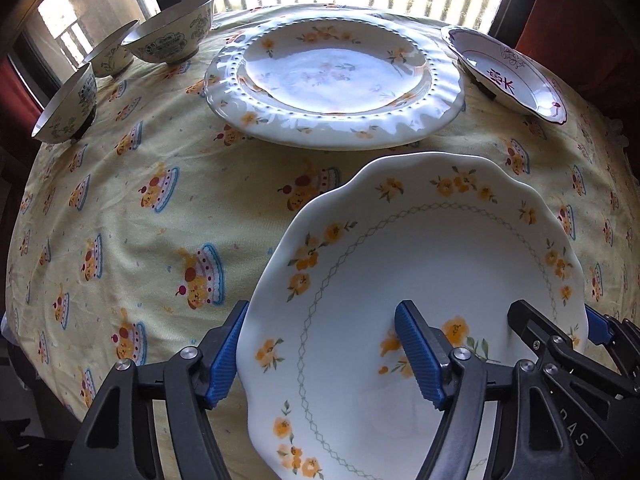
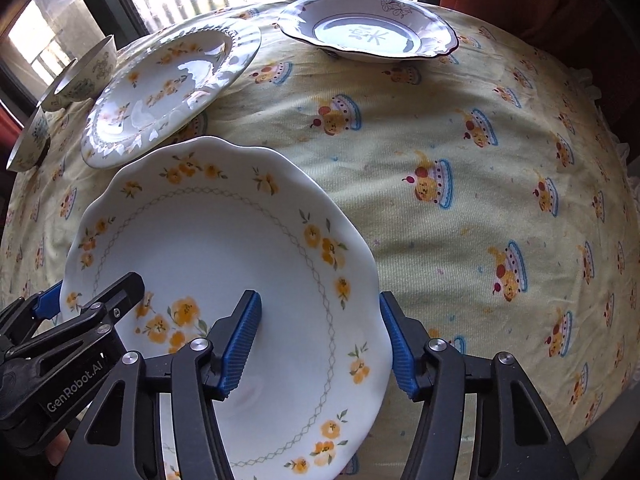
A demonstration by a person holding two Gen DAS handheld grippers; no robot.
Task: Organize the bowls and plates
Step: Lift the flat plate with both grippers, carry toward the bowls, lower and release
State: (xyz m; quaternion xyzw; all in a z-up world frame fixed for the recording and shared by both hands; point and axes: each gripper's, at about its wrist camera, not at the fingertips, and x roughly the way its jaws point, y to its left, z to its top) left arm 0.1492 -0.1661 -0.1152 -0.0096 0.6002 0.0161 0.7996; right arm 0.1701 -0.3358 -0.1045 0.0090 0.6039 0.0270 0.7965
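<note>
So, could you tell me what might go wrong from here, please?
1. Both grippers, left and right, straddle the scalloped plate's rim without visibly clamping it; the glossy plate could slip or tilt.
2. The stacked plates sit close ahead, so pushing forward could knock rims together.
3. The tablecloth is wrinkled, so plates set down may rock.

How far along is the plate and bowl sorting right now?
Partly done. A smaller floral plate already sits on the big ruffled plate. In hand: the scalloped plate, with the left gripper and right gripper each straddling one edge of its rim, though whether they are clamped is unclear. Left: the red-rimmed dish stands apart, and three bowls stand unstacked on the tablecloth.
</note>
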